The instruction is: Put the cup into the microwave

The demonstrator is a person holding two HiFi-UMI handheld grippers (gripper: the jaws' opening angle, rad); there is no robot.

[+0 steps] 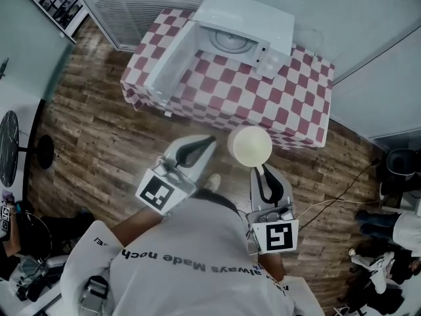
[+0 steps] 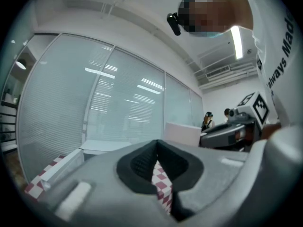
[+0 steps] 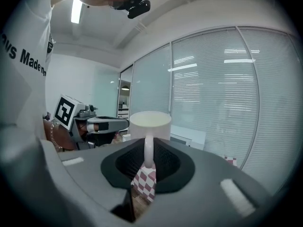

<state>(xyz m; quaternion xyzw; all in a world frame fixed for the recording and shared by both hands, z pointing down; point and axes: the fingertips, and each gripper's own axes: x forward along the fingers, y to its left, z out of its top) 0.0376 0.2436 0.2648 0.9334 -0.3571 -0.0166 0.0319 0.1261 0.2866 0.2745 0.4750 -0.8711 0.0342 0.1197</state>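
The cream-white cup (image 1: 250, 145) hangs over the wood floor just short of the table, its handle (image 3: 148, 150) pinched in my right gripper (image 1: 258, 166), which is shut on it. In the right gripper view the cup (image 3: 150, 125) stands upright above the jaws. The white microwave (image 1: 260, 20) sits at the far side of the checkered table (image 1: 263, 104), with its door (image 1: 168, 61) swung wide open to the left and the turntable showing inside. My left gripper (image 1: 209, 140) is level with the cup on its left, shut and empty, also seen as left gripper (image 2: 157, 156).
The table's near edge (image 1: 217, 120) lies just ahead of both grippers. Glass walls with blinds stand behind the table. A black fan (image 1: 8, 147) and stool (image 1: 43, 151) are at the left; a cable (image 1: 335, 189) and other people (image 1: 395, 232) are at the right.
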